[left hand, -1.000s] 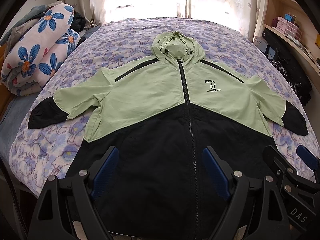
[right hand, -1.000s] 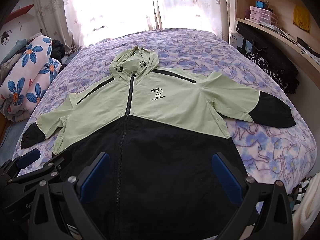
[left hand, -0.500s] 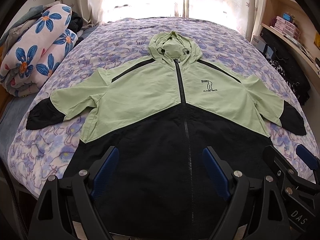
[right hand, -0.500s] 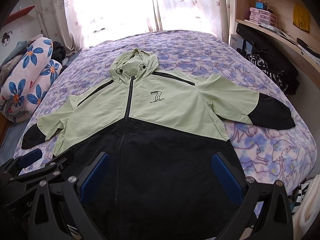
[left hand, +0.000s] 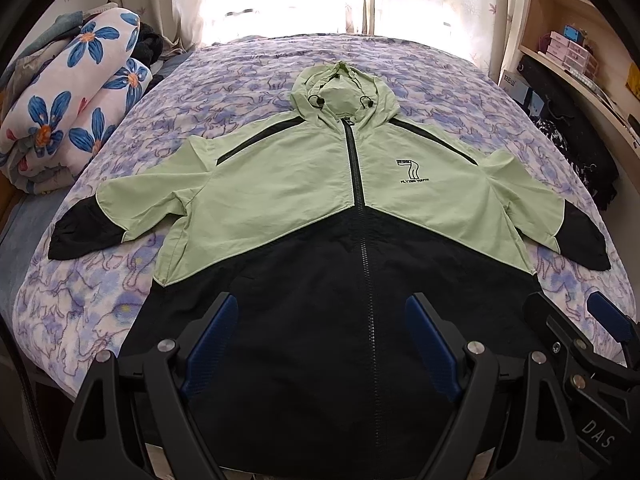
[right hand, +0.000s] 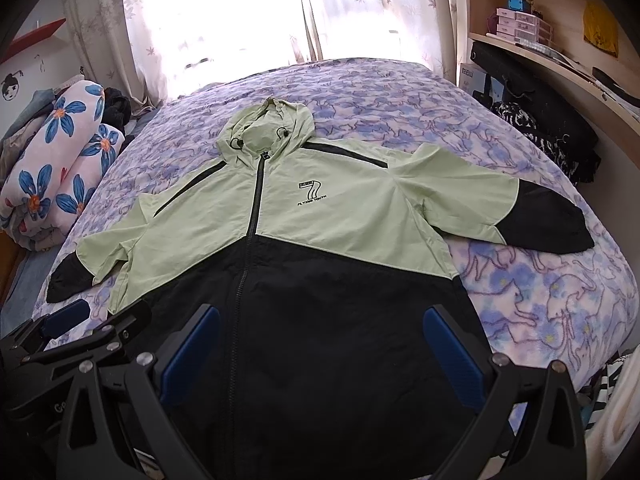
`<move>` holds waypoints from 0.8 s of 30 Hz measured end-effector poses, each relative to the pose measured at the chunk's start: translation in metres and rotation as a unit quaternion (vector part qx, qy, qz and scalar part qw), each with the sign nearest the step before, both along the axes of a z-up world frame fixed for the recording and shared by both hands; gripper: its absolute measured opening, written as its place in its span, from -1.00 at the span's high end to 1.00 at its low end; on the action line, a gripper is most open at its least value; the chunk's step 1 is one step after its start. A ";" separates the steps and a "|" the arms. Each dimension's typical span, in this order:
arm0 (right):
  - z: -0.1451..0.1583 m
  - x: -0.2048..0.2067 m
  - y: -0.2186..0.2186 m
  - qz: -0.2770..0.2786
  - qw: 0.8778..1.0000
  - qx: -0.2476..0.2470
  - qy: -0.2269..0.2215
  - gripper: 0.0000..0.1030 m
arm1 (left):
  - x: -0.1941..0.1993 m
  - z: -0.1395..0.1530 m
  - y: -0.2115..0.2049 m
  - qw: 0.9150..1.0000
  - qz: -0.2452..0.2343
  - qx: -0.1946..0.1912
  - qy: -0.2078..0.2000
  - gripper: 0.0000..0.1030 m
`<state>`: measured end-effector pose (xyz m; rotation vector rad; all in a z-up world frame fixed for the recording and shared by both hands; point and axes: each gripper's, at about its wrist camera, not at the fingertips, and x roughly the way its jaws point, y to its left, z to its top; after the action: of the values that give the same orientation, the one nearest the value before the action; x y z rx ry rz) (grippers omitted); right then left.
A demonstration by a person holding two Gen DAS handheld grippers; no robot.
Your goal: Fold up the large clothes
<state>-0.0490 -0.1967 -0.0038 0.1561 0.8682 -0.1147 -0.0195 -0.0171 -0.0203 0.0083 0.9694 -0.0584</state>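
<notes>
A hooded jacket (left hand: 280,200), light green above and black below, lies flat and zipped on the bed, hood toward the window and both sleeves spread out. It also shows in the right wrist view (right hand: 340,232). My left gripper (left hand: 322,312) is open and empty above the black hem. My right gripper (right hand: 322,322) is open and empty above the hem too. The right gripper also shows at the right edge of the left wrist view (left hand: 568,316). The left gripper shows at the lower left of the right wrist view (right hand: 100,316).
The bed (left hand: 240,80) has a purple patterned cover. A rolled floral quilt (left hand: 76,100) lies at its left side. Wooden shelves with boxes (right hand: 528,28) and dark bags (right hand: 552,120) stand to the right. Curtains (right hand: 240,20) hang behind the bed.
Both grippers have pulled back and up slightly, so the jacket sits lower in each view. The jacket has not moved and both grippers stay open.
</notes>
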 end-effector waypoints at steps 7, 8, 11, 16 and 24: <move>0.001 0.001 -0.002 0.000 1.000 0.002 0.000 -0.99 | 0.001 0.002 -0.007 1.000 -0.002 0.010 -0.014 -0.64; 0.001 0.001 -0.002 0.000 1.000 0.003 0.000 -0.99 | 0.001 0.002 -0.008 1.000 -0.003 0.012 -0.016 -0.64; 0.002 0.001 -0.005 -0.001 1.000 0.009 0.000 -0.99 | 0.003 0.004 -0.012 1.000 -0.010 0.014 -0.022 -0.64; 0.003 0.001 -0.007 0.001 1.000 0.008 -0.007 -0.99 | 0.006 0.006 -0.020 0.999 -0.027 0.013 -0.035 -0.64; 0.005 0.007 -0.030 0.005 1.000 0.014 -0.022 -0.99 | 0.018 0.010 -0.037 0.998 -0.049 0.014 -0.026 -0.64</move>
<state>-0.0423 -0.2266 0.0011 0.1803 0.8275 -0.0904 -0.0017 -0.0546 -0.0101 0.0831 0.9164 -0.1348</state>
